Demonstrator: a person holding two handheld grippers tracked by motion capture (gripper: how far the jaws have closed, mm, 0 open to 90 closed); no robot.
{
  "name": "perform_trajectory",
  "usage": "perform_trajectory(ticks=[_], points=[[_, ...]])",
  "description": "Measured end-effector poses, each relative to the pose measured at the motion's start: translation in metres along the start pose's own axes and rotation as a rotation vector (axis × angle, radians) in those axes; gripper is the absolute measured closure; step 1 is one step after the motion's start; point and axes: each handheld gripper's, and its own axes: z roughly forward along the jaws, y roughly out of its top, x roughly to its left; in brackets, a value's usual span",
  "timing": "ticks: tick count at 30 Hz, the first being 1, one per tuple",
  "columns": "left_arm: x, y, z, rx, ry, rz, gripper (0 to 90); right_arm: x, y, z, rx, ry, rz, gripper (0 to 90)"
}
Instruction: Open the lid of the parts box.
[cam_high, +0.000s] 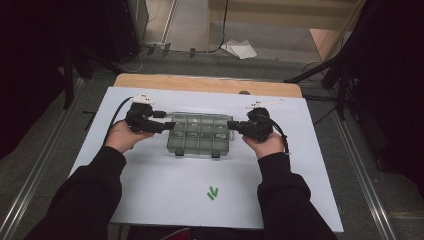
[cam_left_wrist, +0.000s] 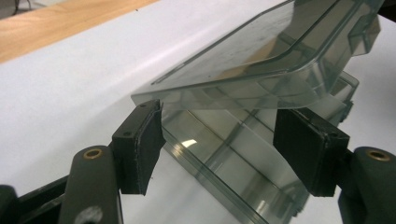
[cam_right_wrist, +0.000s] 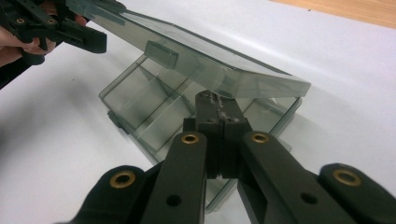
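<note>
A compartment box (cam_high: 200, 135) sits mid-sheet (cam_high: 150, 185) on the table (cam_high: 200, 83) in front of you, its lid (cam_left_wrist: 261, 60) raised and tilted above the base; your left gripper (cam_high: 170, 126) meets the box's left end, your right gripper (cam_high: 231, 125) its right end, while two small markers (cam_high: 212, 193) lie on the sheet nearer you, before the box

No readable words, labels, brands or numbers anywhere. The one sign is a pair of short green strokes (cam_high: 212, 193) on the white sheet (cam_high: 150, 185), nearer the person than the clear compartment box (cam_high: 200, 134).
</note>
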Motion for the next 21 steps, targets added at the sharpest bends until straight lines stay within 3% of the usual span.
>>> perform_trajectory(ticks=[4,9,15,21], points=[[0.004,0.001,0.002,-0.004,0.012,-0.004,33.0,-0.002,0.003,0.000,-0.007,-0.005,0.000,90.0],[0.007,0.002,0.001,-0.031,0.021,-0.001,41.6,-0.003,0.007,0.000,-0.011,-0.006,0.005,90.0],[0.009,0.007,0.004,-0.039,0.033,0.004,45.9,-0.005,0.009,0.003,-0.012,-0.015,0.003,90.0],[0.007,0.010,0.009,-0.053,0.042,0.046,51.7,-0.006,0.011,0.002,-0.018,-0.018,0.005,90.0]])
